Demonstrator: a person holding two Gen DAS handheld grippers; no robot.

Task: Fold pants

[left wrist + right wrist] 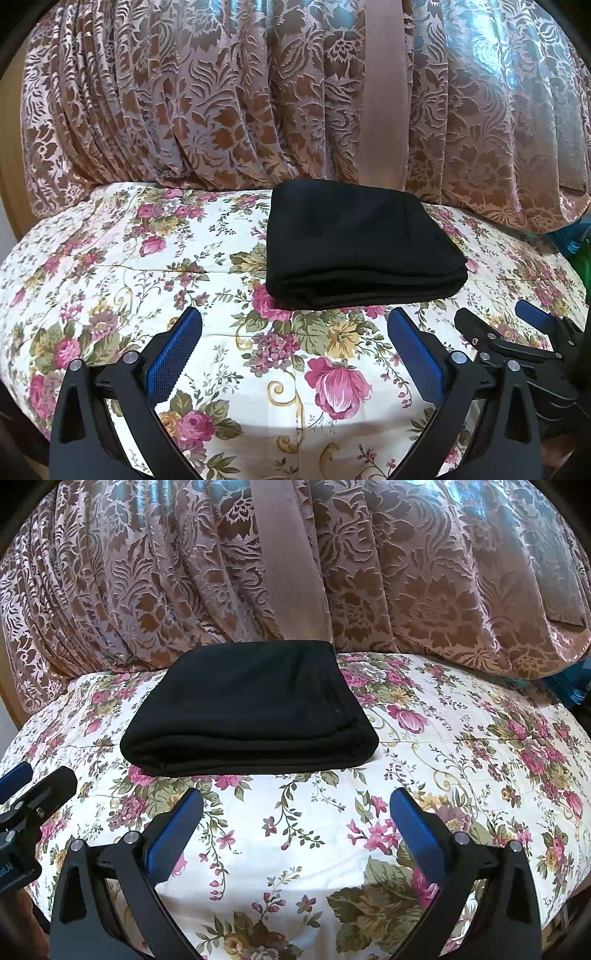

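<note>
Black folded pants beyond fingers

Floral bedspread, patterned brown curtain behind (backlit, perhaps a window)

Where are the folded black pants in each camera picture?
Left wrist view: the black pants lie right of the middle, past the open left tool.
Right wrist view: the black pants lie left of the middle, past the open right tool.
Shared landmark: the plain pink curtain stripe just behind them.
</note>
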